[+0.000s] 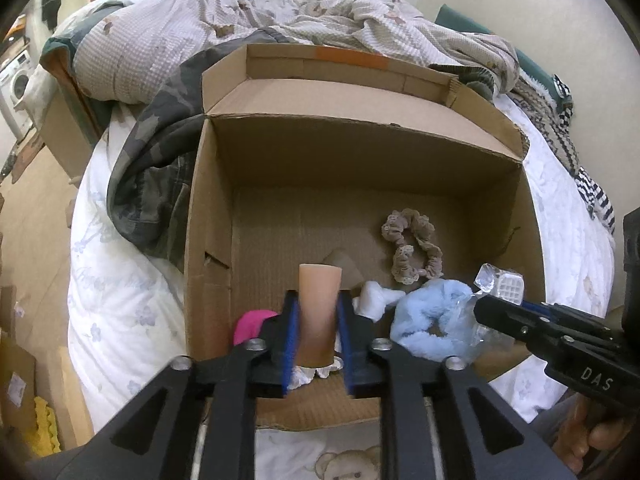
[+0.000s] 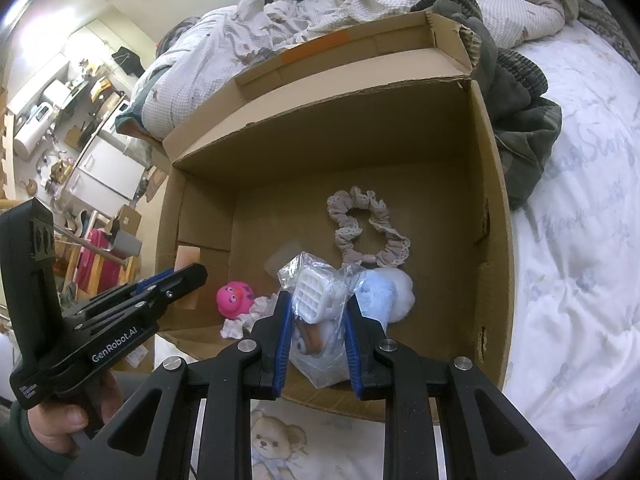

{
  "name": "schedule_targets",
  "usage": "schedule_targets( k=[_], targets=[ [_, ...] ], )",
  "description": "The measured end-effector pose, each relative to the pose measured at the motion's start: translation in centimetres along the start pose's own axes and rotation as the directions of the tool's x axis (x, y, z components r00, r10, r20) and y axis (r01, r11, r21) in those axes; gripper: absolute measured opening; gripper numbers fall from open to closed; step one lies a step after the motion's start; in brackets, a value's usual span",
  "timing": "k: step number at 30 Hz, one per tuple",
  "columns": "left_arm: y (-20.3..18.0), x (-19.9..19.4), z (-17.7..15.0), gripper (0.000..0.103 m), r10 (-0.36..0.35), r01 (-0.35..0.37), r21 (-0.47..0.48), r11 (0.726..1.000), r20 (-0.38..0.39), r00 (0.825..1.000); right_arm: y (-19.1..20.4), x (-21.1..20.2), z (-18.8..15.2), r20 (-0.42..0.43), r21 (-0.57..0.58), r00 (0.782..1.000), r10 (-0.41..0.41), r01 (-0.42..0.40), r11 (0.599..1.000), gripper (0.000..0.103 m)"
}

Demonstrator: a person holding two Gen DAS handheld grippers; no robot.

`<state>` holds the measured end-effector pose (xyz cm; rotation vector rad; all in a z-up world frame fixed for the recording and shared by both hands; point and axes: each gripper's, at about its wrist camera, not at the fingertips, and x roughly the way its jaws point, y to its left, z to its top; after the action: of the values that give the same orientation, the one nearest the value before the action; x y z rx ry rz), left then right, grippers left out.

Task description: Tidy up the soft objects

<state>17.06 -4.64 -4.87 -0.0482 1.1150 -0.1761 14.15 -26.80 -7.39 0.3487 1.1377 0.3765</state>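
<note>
An open cardboard box point(image 1: 208, 208) point(image 2: 492, 184) sits on the bed. My left gripper point(image 1: 318, 312) is shut on a beige foam block point(image 1: 319, 312), held over the box's near left corner; the block also shows in the right wrist view point(image 2: 187, 272). My right gripper point(image 2: 316, 312) is shut on a clear plastic bag with a white toy point(image 2: 316, 300) point(image 1: 500, 284), held inside the box at the near right. On the box floor lie a beige lace scrunchie point(image 1: 414, 246) point(image 2: 368, 232), a fluffy light-blue scrunchie point(image 1: 432, 322) point(image 2: 384, 296), a pink rubber toy point(image 1: 250, 324) point(image 2: 234, 298) and a white ruffled piece point(image 1: 374, 296) point(image 2: 248, 316).
A camouflage garment point(image 1: 156, 176) point(image 2: 520, 120) lies against the box's side. Rumpled checked bedding point(image 1: 200, 20) point(image 2: 280, 28) is piled behind the box. White quilt point(image 1: 120, 312) point(image 2: 580, 280) surrounds it. Room furniture point(image 2: 80, 128) and small cardboard boxes point(image 1: 60, 128) stand beyond the bed's edge.
</note>
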Motion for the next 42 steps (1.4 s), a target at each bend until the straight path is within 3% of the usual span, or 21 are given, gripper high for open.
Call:
schedule_targets(
  k=[2, 4, 6, 7, 23, 26, 28, 30, 35, 37, 42],
  targets=[
    [-0.1, -0.1, 0.0, 0.026, 0.010, -0.010, 0.003, 1.000, 0.000, 1.000, 0.0, 0.0, 0.0, 0.000, 0.001, 1.000, -0.001, 0.001, 1.000, 0.026],
    [-0.1, 0.0, -0.1, 0.045, 0.021, -0.021, 0.002, 1.000, -0.006, 1.000, -0.1, 0.0, 0.0, 0.000, 0.005, 1.000, -0.002, 0.002, 1.000, 0.026],
    [0.0, -0.1, -0.1, 0.059, 0.034, -0.034, -0.003, 0.999, 0.003, 0.999, -0.1, 0.1, 0.1, 0.000, 0.008, 1.000, -0.003, 0.003, 1.000, 0.026],
    [0.0, -0.3, -0.1, 0.061, 0.038, -0.038, -0.004, 0.999, 0.012, 0.999, -0.1, 0.1, 0.1, 0.000, 0.008, 1.000, -0.004, 0.004, 1.000, 0.026],
    [0.3, -2.1, 0.0, 0.062, 0.080, -0.079, -0.016, 0.997, 0.073, 0.994, -0.4, -0.4, 0.4, 0.034, 0.012, 0.999, -0.015, 0.014, 1.000, 0.027],
    [0.4, -2.4, -0.1, 0.062, 0.084, -0.082, -0.020, 0.996, 0.085, 0.993, -0.4, -0.9, 0.5, 0.059, 0.013, 0.998, -0.015, 0.014, 1.000, 0.037],
    [0.6, -2.8, -0.1, 0.062, 0.094, -0.092, -0.024, 0.996, 0.098, 0.991, -0.4, -1.3, 0.5, 0.083, 0.017, 0.997, -0.011, 0.009, 1.000, 0.058],
    [0.7, -3.1, -0.2, 0.062, 0.108, -0.106, -0.026, 0.994, 0.111, 0.988, -0.3, -1.7, 0.5, 0.101, 0.015, 0.995, -0.014, 0.012, 1.000, 0.060],
    [1.4, -4.1, -0.6, 0.062, 0.121, -0.115, -0.050, 0.992, 0.141, 0.983, 0.1, -2.9, 0.4, 0.156, 0.012, 0.987, -0.035, 0.034, 0.999, 0.081],
    [1.8, -4.6, -0.8, 0.064, 0.114, -0.107, -0.056, 0.993, 0.150, 0.982, 0.2, -3.6, 0.3, 0.187, 0.015, 0.982, -0.033, 0.031, 0.999, 0.102],
    [2.5, -6.0, -1.3, 0.084, 0.114, -0.104, -0.065, 0.992, 0.174, 0.978, 0.4, -5.2, -0.1, 0.250, 0.023, 0.967, -0.048, 0.044, 0.999, 0.103]
  ],
)
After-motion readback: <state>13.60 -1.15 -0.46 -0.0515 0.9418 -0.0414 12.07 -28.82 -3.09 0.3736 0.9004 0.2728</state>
